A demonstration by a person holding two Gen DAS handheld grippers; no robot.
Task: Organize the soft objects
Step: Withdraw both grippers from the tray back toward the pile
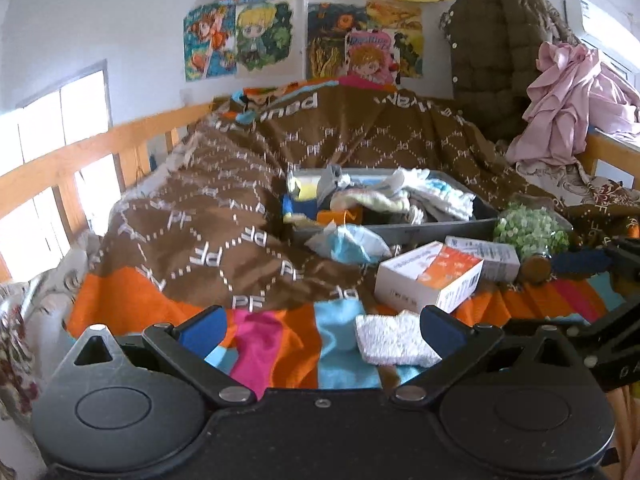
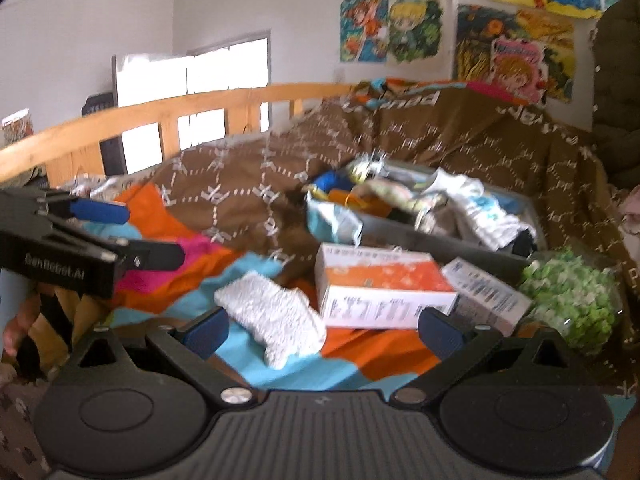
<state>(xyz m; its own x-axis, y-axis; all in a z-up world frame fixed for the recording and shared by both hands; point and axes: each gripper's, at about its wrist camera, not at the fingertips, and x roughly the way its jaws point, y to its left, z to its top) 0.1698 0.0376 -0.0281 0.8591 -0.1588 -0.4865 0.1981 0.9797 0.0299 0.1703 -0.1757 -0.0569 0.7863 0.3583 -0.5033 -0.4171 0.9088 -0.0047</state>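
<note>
While both jaws gape empty, left gripper and right gripper hover low over the white fluffy cloth; the orange-white cardboard box sits just behind it.

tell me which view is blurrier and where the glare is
Right wrist view is softer: print on the orange-white box smears, and the window blows out white. Left wrist view is sharper, the white towel crisp, with its window overexposed; both bend at the edges.
</note>
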